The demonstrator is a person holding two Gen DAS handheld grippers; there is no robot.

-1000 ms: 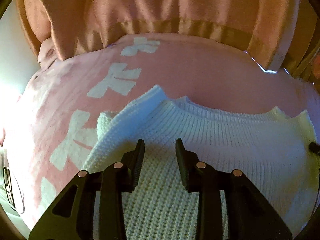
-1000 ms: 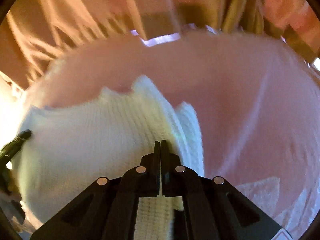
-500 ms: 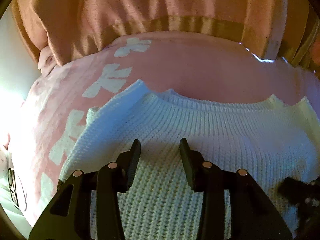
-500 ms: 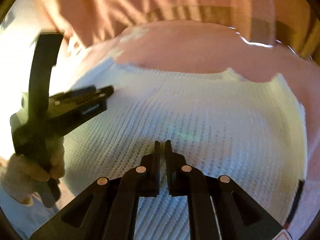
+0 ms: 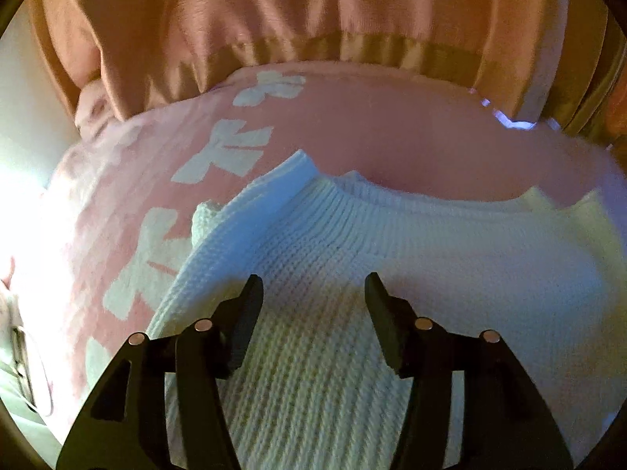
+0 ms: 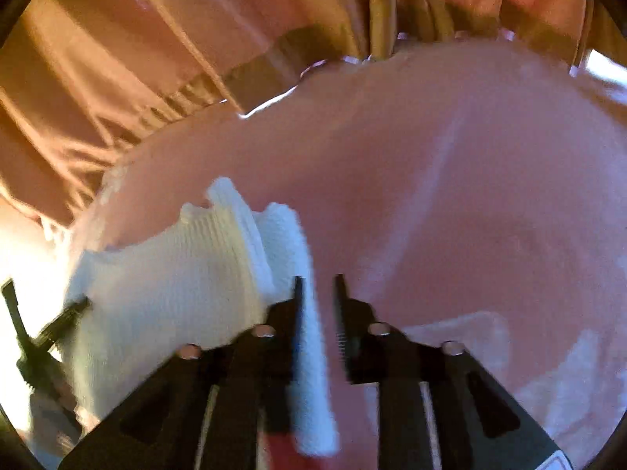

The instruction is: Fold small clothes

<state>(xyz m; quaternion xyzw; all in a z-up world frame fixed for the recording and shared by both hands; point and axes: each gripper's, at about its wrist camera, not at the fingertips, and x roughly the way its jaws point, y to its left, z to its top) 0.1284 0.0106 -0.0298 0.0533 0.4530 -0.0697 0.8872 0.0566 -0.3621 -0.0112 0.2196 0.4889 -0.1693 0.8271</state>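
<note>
Looking for any brand tag or writing here and there's none I can read, just white bow shapes (image 5: 223, 152) printed on the pink blanket (image 5: 392, 133). The white knit sweater (image 5: 411, 243) lies flat on that blanket, its lower part cut off by the frame. The left gripper (image 5: 311, 288) hovers over the knit, jaws opening, nothing pinched. The right gripper (image 6: 317, 293) is opening too, with the sweater's edge sitting loose between its jaws. The right view is blurry. Orange-pink fabric (image 5: 274, 11) fills the back, hard to say what it is.
</note>
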